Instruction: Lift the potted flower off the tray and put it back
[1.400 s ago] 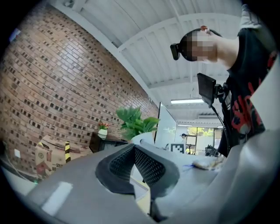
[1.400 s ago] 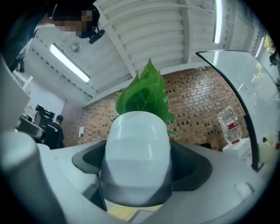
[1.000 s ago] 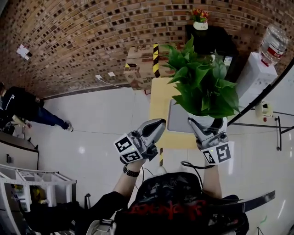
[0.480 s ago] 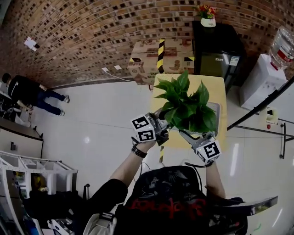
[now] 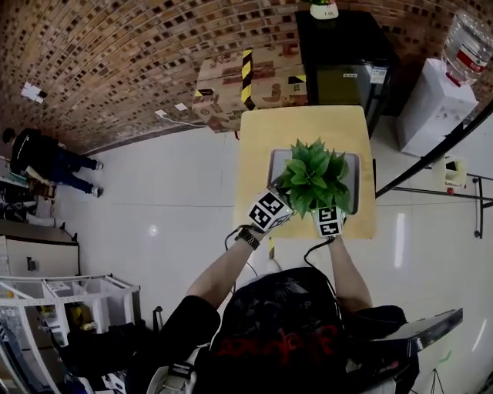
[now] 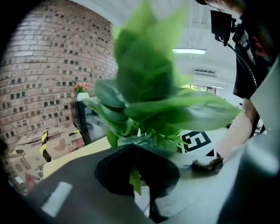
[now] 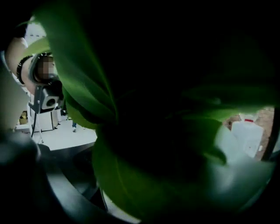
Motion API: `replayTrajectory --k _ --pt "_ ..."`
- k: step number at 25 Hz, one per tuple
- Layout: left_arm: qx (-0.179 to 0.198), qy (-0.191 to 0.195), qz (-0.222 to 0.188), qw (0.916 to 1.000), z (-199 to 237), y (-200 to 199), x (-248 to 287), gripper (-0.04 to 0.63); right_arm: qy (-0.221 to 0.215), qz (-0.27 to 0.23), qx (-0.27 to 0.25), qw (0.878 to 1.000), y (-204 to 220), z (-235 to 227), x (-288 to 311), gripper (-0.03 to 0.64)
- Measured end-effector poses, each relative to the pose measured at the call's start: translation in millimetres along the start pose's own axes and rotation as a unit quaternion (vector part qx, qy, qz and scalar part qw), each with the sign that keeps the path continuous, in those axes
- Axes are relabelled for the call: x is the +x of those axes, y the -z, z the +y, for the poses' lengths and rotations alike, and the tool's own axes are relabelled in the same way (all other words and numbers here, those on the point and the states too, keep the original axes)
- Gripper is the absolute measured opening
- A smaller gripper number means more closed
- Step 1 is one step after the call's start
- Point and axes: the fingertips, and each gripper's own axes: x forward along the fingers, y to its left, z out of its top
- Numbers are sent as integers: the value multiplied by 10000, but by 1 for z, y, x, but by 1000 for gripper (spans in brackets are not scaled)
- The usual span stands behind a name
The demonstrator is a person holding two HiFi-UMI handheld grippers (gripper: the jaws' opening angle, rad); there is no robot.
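Note:
A leafy green potted plant [image 5: 312, 178] is over the grey tray [image 5: 353, 165] on the yellow table [image 5: 254, 154]; its leaves hide the pot and the tray's middle. My right gripper [image 5: 327, 209] reaches under the leaves at the plant's near side, its jaws closing with the pot between them. My left gripper [image 5: 279, 198] is at the plant's near left, tips under the foliage. In the left gripper view the leaves [image 6: 148, 92] fill the centre and a strip of white pot [image 6: 143, 202] shows between the grey jaws. In the right gripper view dark leaves [image 7: 144, 144] block nearly everything.
A black cabinet [image 5: 343, 54] with a small flower pot [image 5: 324, 9] stands behind the table, cardboard boxes [image 5: 246, 77] to its left. A water dispenser [image 5: 447, 92] is at the right. A person [image 5: 46, 158] stands far left.
Both grippers have come down and forward with the plant, from high in front of me to low over the tray. The left gripper has closed in on the plant's side.

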Motion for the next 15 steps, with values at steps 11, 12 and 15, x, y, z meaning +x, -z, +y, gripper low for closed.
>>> replayTrajectory --k 11,12,15 --pt "-1258 -505 -274 9904 12 52 -30 -9 175 906 591 9940 104 -21 40 453" --pt "-1401 -561 -339 9880 10 57 -39 -9 157 913 674 9934 106 -21 40 465" --pt "-1744 -686 -561 9807 -5 70 -66 -10 186 762 949 9924 108 -18 17 556"
